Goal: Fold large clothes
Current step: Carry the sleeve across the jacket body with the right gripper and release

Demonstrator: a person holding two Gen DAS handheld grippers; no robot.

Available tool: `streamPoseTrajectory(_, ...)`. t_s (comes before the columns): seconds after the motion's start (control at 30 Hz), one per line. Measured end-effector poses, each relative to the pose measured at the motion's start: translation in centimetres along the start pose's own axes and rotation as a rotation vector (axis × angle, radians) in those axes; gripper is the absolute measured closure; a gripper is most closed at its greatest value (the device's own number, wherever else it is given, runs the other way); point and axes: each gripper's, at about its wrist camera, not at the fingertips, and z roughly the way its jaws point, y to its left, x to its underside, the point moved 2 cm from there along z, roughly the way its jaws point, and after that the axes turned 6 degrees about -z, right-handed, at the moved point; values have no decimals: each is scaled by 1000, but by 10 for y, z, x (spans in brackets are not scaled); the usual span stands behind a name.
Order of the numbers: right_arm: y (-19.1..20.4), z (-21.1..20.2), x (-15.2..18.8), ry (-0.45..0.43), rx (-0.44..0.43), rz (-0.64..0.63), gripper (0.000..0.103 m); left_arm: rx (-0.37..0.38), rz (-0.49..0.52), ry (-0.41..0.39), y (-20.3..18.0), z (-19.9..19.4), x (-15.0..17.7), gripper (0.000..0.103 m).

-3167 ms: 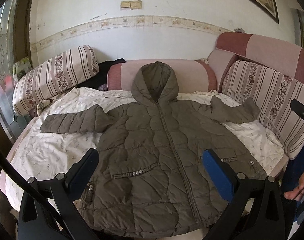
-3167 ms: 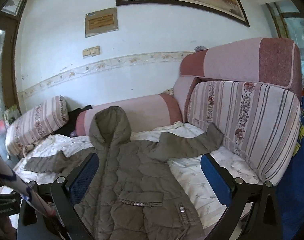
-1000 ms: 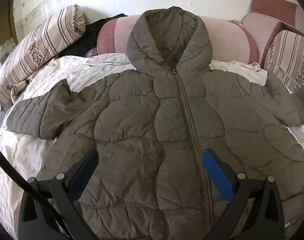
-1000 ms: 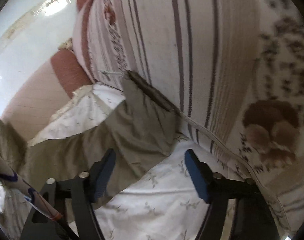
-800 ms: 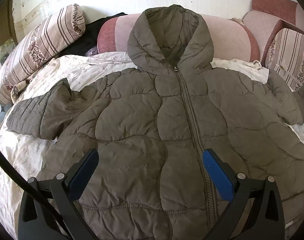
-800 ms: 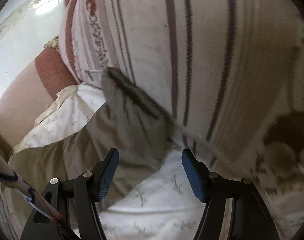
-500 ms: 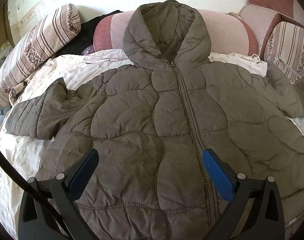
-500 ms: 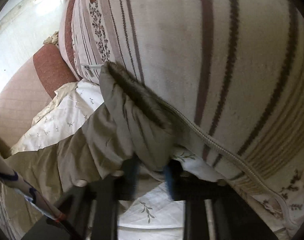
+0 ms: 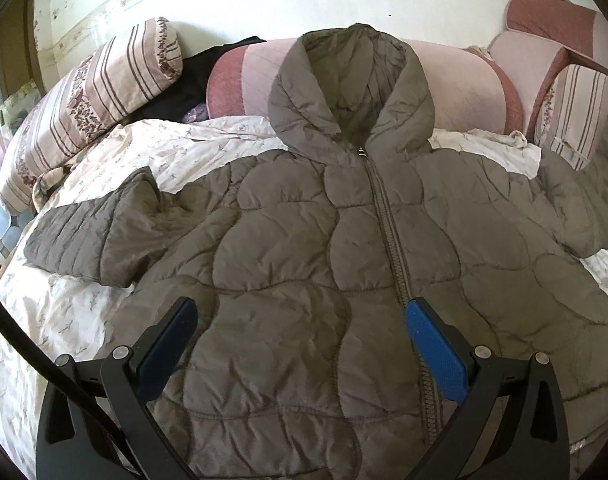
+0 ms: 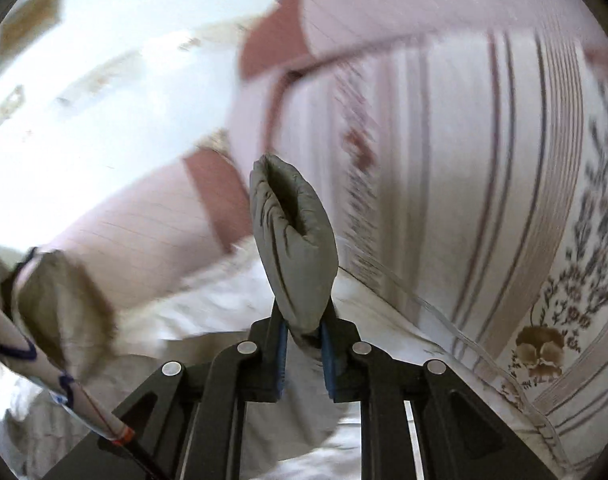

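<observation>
A grey-brown quilted hooded jacket (image 9: 304,248) lies front up on a white floral sheet (image 9: 76,312), zip closed, hood against a pink bolster. My left gripper (image 9: 300,340) is open and empty, hovering over the jacket's lower chest. The jacket's left sleeve (image 9: 92,236) lies out flat on the sheet. My right gripper (image 10: 302,340) is shut on the cuff end of the other sleeve (image 10: 294,240) and holds it lifted off the sheet, in front of a striped cushion. That raised sleeve shows at the right edge of the left wrist view (image 9: 599,184).
A striped floral cushion (image 9: 92,92) lies at the back left, a pink bolster (image 9: 463,80) along the back, and striped back cushions (image 10: 483,168) stand on the right. Dark clothing (image 9: 192,80) lies behind the sheet. The right wrist view is motion-blurred.
My right gripper closed on the sleeve cuff beside the striped cushion and lifted it up. My left gripper drifted slightly closer over the jacket, still open.
</observation>
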Motion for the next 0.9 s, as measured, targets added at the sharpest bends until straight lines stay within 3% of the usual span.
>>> streamPoseTrajectory(0.17,65,-48,-9,-41,-194,-29,87,-21,-41,-23,19,-9,-6,0)
streamPoseTrajectory(0.4,177,-79,13,4,-459,-132,87,-80,-119,-44,65,-17,-11,0)
streamPoseTrajectory(0.53,243,-79,47,77,-582,-202,87,-106,-158,-40,88,-18,-11,0)
streamPoseTrajectory(0.73,319,-51,109,227,-696,-283,87,-129,-165,-50,101,-19,-13,0)
streamPoseTrajectory(0.9,359,-18,167,357,-725,-341,87,-129,-163,-42,103,-18,-11,0)
